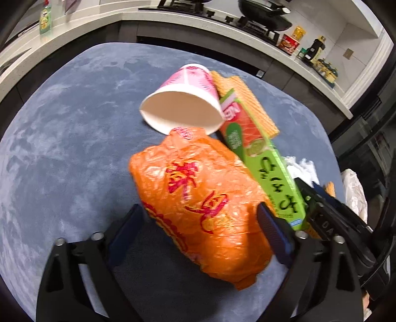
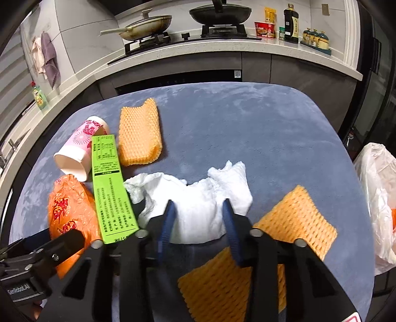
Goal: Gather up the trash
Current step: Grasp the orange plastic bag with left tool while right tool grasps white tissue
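Observation:
In the left wrist view my left gripper (image 1: 200,218) is open, its fingers on either side of a crumpled orange plastic wrapper (image 1: 198,198) on the blue-grey table. Beyond it lie a tipped pink paper cup (image 1: 183,106) and a green box (image 1: 257,153). In the right wrist view my right gripper (image 2: 198,213) stands around a crumpled white tissue (image 2: 198,198), jaws partly closed; I cannot tell whether the pads press it. An orange foam net (image 2: 294,220) lies to its right, partly under the gripper. The wrapper (image 2: 71,208), cup (image 2: 79,148) and box (image 2: 109,183) lie to its left.
A second orange foam net (image 2: 139,133) lies farther back on the table (image 2: 247,123). A white plastic bag (image 2: 378,198) hangs off the table's right edge. A kitchen counter with a stove and pans (image 2: 217,12) runs behind the table.

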Action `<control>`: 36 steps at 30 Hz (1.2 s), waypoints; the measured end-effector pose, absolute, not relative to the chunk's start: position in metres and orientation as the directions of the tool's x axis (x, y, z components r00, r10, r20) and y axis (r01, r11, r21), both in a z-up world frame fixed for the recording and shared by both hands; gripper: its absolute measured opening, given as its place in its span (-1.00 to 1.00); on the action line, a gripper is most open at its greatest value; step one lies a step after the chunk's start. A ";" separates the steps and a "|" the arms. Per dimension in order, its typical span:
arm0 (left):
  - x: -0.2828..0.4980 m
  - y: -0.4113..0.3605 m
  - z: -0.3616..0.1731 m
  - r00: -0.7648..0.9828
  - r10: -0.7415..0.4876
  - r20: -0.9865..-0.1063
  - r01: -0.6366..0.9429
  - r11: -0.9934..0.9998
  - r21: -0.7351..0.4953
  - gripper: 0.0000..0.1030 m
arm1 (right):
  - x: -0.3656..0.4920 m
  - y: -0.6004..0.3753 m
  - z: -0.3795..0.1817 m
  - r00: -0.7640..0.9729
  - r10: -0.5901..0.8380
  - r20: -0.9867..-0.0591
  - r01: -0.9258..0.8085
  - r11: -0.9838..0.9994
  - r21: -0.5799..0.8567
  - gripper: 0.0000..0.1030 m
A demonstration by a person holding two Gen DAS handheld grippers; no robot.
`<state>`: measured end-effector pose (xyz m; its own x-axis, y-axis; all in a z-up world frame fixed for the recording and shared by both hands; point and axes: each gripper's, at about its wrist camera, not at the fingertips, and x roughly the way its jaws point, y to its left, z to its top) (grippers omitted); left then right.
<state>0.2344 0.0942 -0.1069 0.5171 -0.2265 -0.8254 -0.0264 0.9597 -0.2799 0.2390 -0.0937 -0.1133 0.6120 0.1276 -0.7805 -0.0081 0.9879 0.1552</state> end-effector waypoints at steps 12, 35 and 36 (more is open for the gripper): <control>0.228 0.088 -0.086 0.550 -0.220 -0.805 0.031 0.969 -0.244 -0.59 | 0.218 -0.092 -0.089 0.654 0.157 -0.740 -0.041 0.984 0.172 -0.78; 0.182 0.037 0.012 0.665 -0.306 -0.682 0.228 0.952 -0.205 -0.81 | 0.149 -0.190 0.012 0.830 0.033 -0.557 0.109 0.969 0.220 -0.78; 0.180 0.029 0.016 0.666 -0.315 -0.676 0.245 0.949 -0.200 -0.81 | 0.146 -0.197 0.014 0.834 0.021 -0.552 0.120 0.969 0.218 -0.78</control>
<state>0.1803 0.0287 0.0162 0.6661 -0.3147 -0.6763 0.2451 0.9486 -0.2000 0.1460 -0.1967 0.0141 0.8337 0.0213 -0.5518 0.1197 0.9685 0.2183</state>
